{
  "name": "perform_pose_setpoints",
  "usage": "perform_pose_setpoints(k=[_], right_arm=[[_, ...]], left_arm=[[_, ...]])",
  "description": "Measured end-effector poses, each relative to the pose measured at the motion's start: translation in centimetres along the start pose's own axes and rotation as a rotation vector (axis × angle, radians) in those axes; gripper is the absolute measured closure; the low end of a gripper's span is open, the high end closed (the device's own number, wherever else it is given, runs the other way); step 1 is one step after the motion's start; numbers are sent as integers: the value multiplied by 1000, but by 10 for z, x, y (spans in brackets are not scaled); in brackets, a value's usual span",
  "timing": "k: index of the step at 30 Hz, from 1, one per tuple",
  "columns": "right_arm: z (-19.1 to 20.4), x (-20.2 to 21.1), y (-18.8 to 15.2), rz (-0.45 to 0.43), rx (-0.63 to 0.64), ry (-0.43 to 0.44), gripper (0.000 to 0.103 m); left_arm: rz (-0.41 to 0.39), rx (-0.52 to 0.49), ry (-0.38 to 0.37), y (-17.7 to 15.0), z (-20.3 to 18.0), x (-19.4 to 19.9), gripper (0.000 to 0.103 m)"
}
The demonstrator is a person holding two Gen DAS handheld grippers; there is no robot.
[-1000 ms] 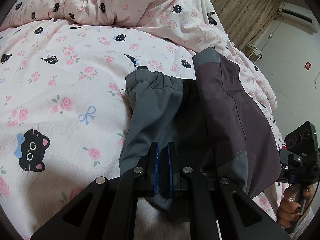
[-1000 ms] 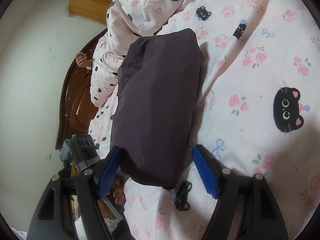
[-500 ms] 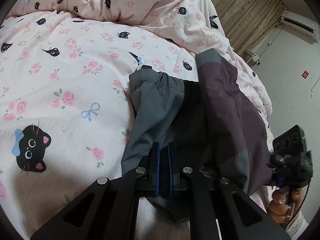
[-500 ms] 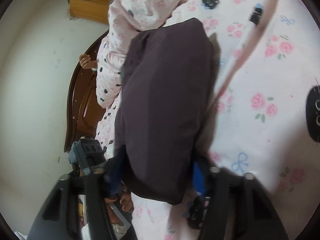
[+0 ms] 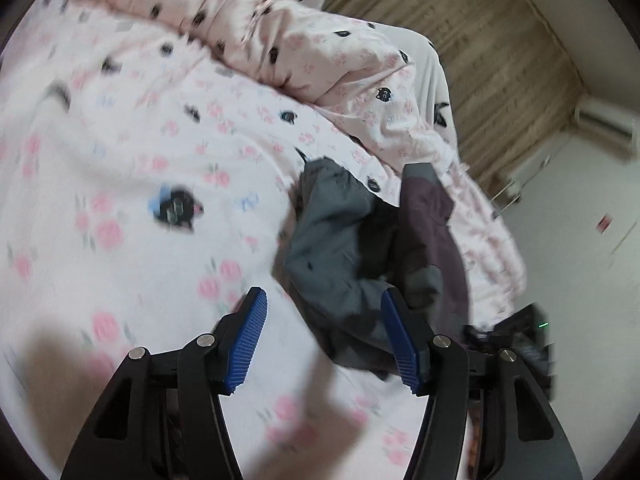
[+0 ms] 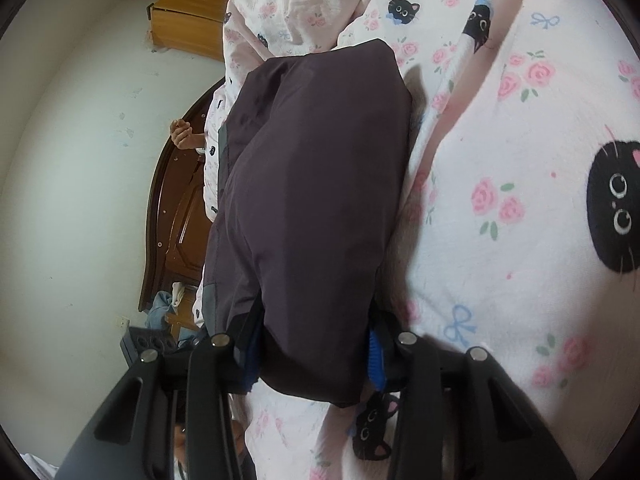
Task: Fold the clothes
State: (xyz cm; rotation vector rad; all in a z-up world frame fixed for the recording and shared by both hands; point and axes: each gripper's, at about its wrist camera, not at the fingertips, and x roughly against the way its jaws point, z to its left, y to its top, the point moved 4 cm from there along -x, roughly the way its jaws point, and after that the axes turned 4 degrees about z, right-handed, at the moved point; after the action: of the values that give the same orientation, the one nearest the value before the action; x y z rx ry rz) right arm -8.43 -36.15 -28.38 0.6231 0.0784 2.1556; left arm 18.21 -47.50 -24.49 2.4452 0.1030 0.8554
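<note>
A dark purple and grey garment (image 5: 360, 256) lies bunched on the pink cat-print bed sheet (image 5: 120, 184). My left gripper (image 5: 328, 340) is open and holds nothing; the garment's grey edge lies just ahead, near its right finger. In the right wrist view the same garment (image 6: 316, 200) shows as a folded dark purple bundle. My right gripper (image 6: 316, 354) is shut on the bundle's near end, with the blue pads pressed against both sides.
A crumpled pink duvet (image 5: 320, 52) is heaped at the far side of the bed. A dark wooden footboard (image 6: 176, 216) and a wooden cabinet (image 6: 188, 20) stand by the white wall. The right gripper (image 5: 516, 340) shows at the left view's right edge.
My left gripper has opened, let go of the grey edge and pulled back. My right gripper has closed on the purple bundle's near end.
</note>
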Motion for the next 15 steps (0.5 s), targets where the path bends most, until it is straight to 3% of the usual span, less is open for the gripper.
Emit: perform_pose_setpoints(k=[5,15], right_arm=[[-1,-1,-1,0,1,4,61],[-3,1,-1,-4,-2,13,62]], left_arm=[[28,65,-69,0,-2,-11,37],[49,59,-108,6,-14,-34,36]])
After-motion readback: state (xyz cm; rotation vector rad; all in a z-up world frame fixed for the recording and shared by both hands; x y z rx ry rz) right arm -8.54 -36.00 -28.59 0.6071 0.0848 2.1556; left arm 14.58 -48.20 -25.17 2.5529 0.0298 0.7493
